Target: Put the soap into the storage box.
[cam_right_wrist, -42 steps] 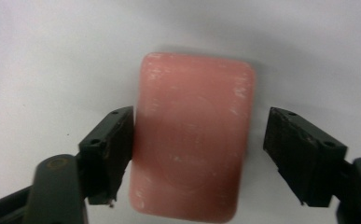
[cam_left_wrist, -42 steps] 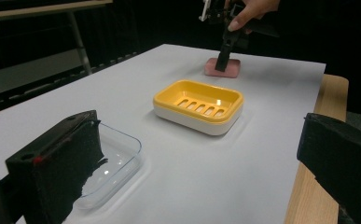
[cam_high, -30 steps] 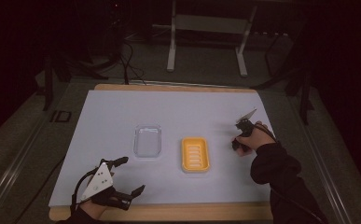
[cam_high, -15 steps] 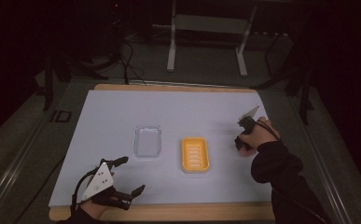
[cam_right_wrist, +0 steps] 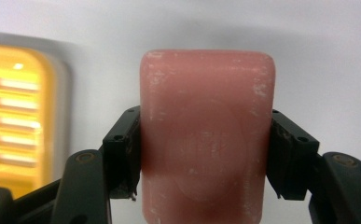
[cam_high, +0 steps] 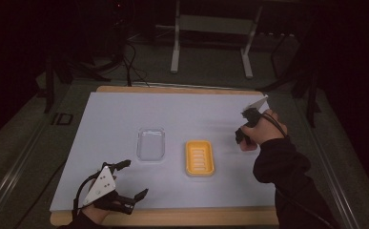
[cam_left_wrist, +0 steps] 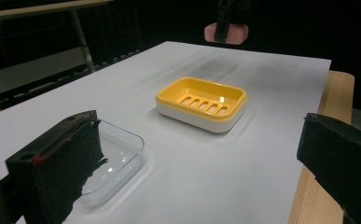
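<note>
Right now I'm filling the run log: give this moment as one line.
right gripper: shut on pink soap bar, beside yellow slotted soap dish | left gripper: open, idle | clear plastic lid: on table

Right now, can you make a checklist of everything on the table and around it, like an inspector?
Surface: white sheet over a wooden table, bare apart from the two dishes.
Job's things: yellow soap dish with a slotted insert, empty; clear lid lying beside it, apart; pink soap bar held above the sheet.
Clutter: nothing seen.
Grippers: right gripper shut on the soap bar, one jaw on each side; left gripper open, holding nothing, at the table's near edge.
Cables: a cable loops from the left gripper; another runs over the right hand; more cables on the floor beyond the table.
Surroundings: dark room, metal stand legs behind the table.
</note>
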`<state>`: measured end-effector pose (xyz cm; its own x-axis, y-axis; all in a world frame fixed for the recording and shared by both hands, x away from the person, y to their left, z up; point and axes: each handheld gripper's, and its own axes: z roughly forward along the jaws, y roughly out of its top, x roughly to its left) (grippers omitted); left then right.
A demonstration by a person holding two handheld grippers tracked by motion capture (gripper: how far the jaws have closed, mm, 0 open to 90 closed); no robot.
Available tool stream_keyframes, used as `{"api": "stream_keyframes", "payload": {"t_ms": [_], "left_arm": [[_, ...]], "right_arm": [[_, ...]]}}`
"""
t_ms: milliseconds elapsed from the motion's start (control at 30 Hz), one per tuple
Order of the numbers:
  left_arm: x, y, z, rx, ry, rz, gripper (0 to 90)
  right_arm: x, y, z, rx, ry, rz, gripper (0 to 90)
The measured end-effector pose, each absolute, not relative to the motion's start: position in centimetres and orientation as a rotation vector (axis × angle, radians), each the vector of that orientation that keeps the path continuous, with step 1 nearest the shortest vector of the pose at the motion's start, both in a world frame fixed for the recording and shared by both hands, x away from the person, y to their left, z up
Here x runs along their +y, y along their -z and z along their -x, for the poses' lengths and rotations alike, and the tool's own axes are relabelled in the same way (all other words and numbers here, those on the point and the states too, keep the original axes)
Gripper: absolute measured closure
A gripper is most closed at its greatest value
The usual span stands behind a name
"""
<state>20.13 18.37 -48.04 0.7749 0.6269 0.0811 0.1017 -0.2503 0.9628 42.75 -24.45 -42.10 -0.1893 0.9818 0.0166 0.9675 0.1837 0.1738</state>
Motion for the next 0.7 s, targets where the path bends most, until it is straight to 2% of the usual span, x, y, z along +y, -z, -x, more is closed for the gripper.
{"api": "stream_keyframes", "payload": {"t_ms": [700], "left_arm": [[18.5,48.0,-20.0,0.576,-0.565,-1.780,0.6]], "right_arm": [[-15.6,40.6,-41.1,2.430,-0.313,-1.865,37.7]]}}
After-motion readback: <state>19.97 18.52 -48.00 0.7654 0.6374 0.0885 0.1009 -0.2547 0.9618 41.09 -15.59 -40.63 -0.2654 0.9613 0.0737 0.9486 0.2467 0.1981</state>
